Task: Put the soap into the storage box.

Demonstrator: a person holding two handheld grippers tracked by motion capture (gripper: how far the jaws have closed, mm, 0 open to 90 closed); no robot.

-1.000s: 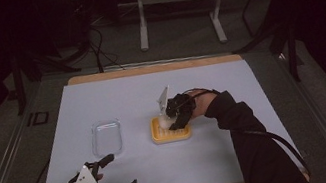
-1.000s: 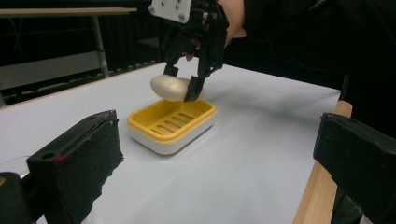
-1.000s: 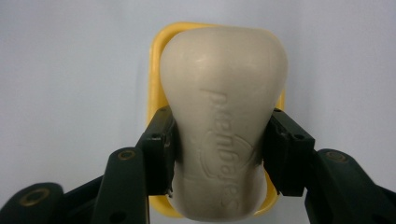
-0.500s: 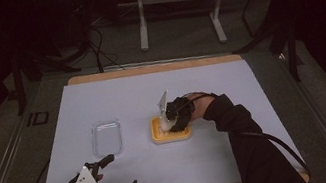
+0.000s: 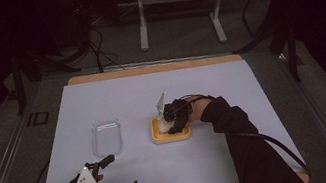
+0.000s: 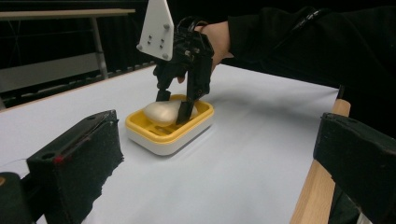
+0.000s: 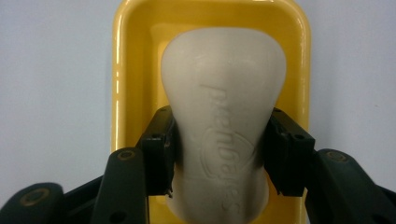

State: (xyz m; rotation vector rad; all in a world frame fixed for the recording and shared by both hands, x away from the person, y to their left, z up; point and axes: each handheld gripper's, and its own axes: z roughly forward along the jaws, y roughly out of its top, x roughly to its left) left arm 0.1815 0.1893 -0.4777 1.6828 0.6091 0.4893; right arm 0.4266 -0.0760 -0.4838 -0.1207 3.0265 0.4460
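We've got the right gripper (image 7: 219, 154) clamped on the soap bar (image 7: 223, 116), jaws pressing both flanks at its narrow waist, bar sitting in the yellow soap dish (image 7: 122, 60). In the high view the dish (image 5: 159, 138) sits just right of table centre, about 3 o'clock from the clear plastic lid (image 5: 106, 137), the two well apart. The right gripper (image 5: 172, 123) comes down on it from the 3 o'clock side, sleeve trailing toward 5 o'clock.

The left gripper (image 5: 117, 176) is spread wide and holds nothing, parked near the table's front edge at 7 o'clock from the dish; in its own view its fingers (image 6: 79, 158) stand far apart, framing the dish (image 6: 163, 137) and the soap (image 6: 163, 112) beyond.

We judge the step as lifting the soap out of the dish, or seating it there; can't tell which from the grip alone. Doing it well, as we see it:
- keep the pinch at the waist, where the bar is narrowest, so it can't squirt forward toward the wide end at 12 o'clock in the right gripper view
- move straight up or down, no tilt, so the bar clears the dish rim without dragging the dish across the white table (image 5: 255, 105)
- soap looks smooth and likely slick, so firm steady squeeze, no jerks
- if the dish rides up with the bar, we'd bring the free left gripper over to pin the rim

The lid looks like the later piece, untouched for now
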